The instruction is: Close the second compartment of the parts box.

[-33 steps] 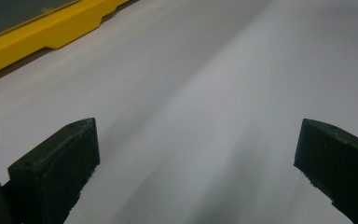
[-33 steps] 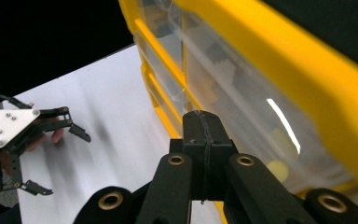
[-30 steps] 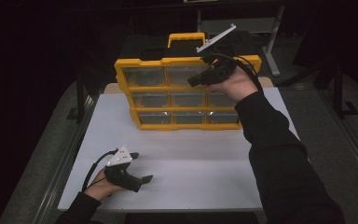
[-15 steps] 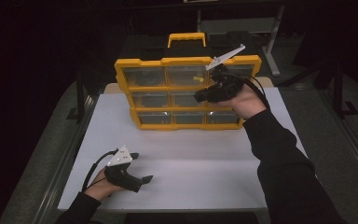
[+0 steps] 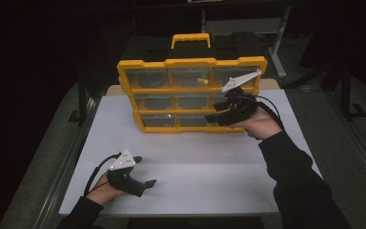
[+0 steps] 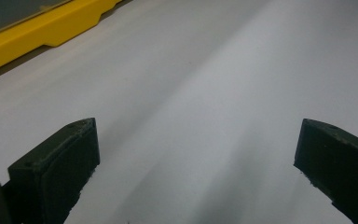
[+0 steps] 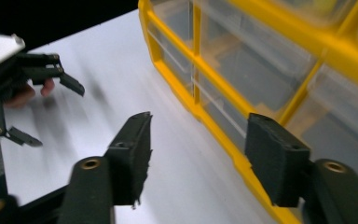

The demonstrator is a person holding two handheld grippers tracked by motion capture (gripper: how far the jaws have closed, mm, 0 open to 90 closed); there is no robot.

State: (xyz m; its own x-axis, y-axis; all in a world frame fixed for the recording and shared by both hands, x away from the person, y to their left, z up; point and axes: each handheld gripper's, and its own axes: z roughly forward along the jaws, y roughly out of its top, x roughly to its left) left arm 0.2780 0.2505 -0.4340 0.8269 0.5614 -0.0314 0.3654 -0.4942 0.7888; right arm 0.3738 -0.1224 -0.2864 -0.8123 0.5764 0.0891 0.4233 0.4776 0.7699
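Right gripper (image 5: 213, 117) at the yellow organizer's (image 5: 190, 62) lower drawers, jaws just opening, empty, ready to grasp — left gripper (image 5: 145, 171) rests wide open on the table (image 5: 209, 167).

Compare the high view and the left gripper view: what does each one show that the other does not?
High view alone: the organizer's black handle, a small yellow piece in a top compartment, and the right gripper near the lower drawers. Left gripper view alone: the left gripper fingers close up, wide apart, nothing between. Both: the white table and the yellow organizer.
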